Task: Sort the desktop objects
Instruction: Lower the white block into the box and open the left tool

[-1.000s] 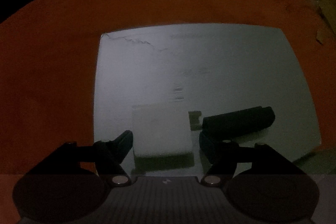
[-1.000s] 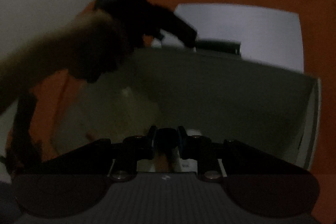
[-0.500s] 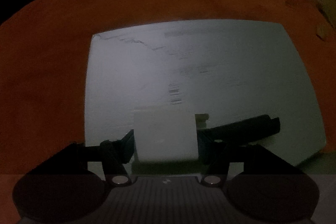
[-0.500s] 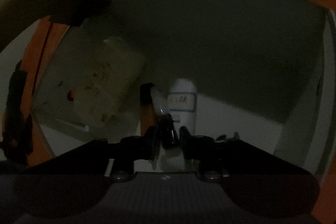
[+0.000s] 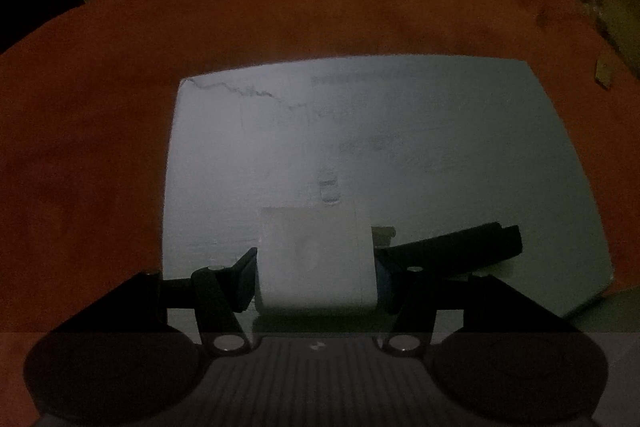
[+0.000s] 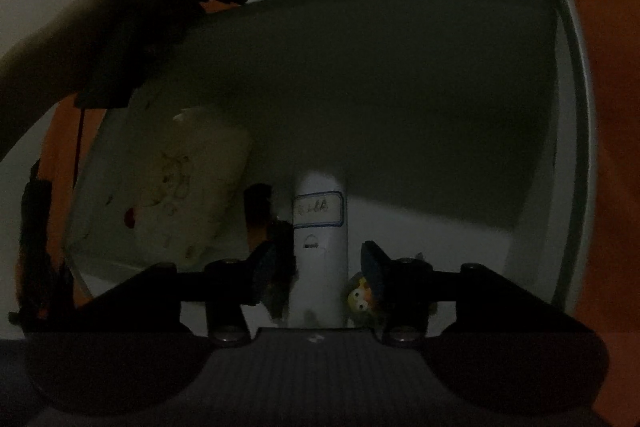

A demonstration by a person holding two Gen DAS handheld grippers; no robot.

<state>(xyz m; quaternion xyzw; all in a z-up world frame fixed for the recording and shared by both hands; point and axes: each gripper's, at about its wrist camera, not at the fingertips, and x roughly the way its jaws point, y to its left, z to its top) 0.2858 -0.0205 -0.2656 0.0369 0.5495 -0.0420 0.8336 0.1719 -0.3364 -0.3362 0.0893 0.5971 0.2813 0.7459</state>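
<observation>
Left gripper (image 5: pixel 316 273) hugs the white square block (image 5: pixel 316 259) on the grey board (image 5: pixel 400 131).

Right gripper (image 6: pixel 316 263) is opening, touching nothing, over the white box (image 6: pixel 568 131); a white labelled tube (image 6: pixel 320 227) lies below, pointing away.

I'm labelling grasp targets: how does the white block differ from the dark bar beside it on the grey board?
The block is pale and squarish; the bar is black, long and narrow. The block sits between the left claw's pads; the bar lies outside them, untouched. Both rest on the board.

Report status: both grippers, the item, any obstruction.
Left gripper clamped on white block on grey board. Right gripper opening inside white bin. Black marker beside block.
</observation>
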